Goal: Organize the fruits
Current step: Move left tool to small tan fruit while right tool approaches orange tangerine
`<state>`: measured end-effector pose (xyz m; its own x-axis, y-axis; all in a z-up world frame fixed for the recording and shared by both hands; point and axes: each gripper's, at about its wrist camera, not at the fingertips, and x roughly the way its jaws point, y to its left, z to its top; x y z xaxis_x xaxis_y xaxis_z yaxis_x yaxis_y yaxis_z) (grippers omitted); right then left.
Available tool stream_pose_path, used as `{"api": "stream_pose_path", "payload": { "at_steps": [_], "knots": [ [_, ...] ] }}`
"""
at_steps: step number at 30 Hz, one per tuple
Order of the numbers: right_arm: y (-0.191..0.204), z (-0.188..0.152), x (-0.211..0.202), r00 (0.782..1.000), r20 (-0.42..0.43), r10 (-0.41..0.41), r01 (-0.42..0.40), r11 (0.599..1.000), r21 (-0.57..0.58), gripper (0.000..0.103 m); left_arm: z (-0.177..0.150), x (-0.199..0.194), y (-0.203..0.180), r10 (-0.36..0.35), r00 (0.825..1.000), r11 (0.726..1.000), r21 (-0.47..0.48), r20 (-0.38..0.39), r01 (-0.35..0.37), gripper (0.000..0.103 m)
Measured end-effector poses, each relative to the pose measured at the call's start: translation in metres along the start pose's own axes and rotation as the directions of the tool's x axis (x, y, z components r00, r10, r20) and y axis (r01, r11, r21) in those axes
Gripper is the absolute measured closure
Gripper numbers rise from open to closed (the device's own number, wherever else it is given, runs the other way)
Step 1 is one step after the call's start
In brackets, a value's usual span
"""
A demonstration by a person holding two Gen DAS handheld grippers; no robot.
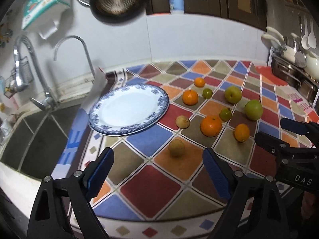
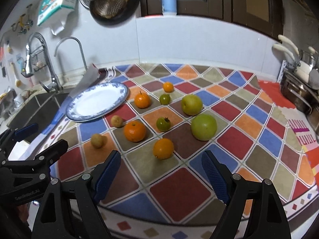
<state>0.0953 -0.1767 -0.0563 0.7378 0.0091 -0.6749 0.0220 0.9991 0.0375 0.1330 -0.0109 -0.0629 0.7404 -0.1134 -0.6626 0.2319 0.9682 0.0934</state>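
While both jaws gape with nothing between them, the left tool (image 1: 157,171) and right tool (image 2: 160,173) show ribbed blue pads over the diamond-patterned cloth (image 2: 179,191) on the worktop. Beyond lie smooth round oranges (image 2: 134,130) and green apples (image 2: 203,126); far left sits a glossy blue-rimmed plate (image 1: 161,101).
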Motion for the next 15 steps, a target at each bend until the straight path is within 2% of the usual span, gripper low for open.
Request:
{"api": "stream_pose_path", "payload": {
  "at_steps": [8,11,15],
  "knots": [
    [-0.004,0.005,0.048,0.995,-0.103,0.017,-0.014,0.999,0.029,0.036,0.005,0.048,-0.003,-0.065,0.992,0.997,0.031,-0.11,0.068,0.028],
    [-0.005,0.005,0.059,0.991,-0.134,0.02,-0.016,0.999,0.037,0.044,0.006,0.059,-0.004,-0.086,0.988,0.995,0.041,-0.13,0.092,0.031],
    [-0.004,0.005,0.07,0.987,-0.157,0.017,-0.011,0.999,0.039,0.05,0.008,0.072,-0.006,-0.104,0.982,0.992,0.051,-0.158,0.114,0.04]
  ]
}}
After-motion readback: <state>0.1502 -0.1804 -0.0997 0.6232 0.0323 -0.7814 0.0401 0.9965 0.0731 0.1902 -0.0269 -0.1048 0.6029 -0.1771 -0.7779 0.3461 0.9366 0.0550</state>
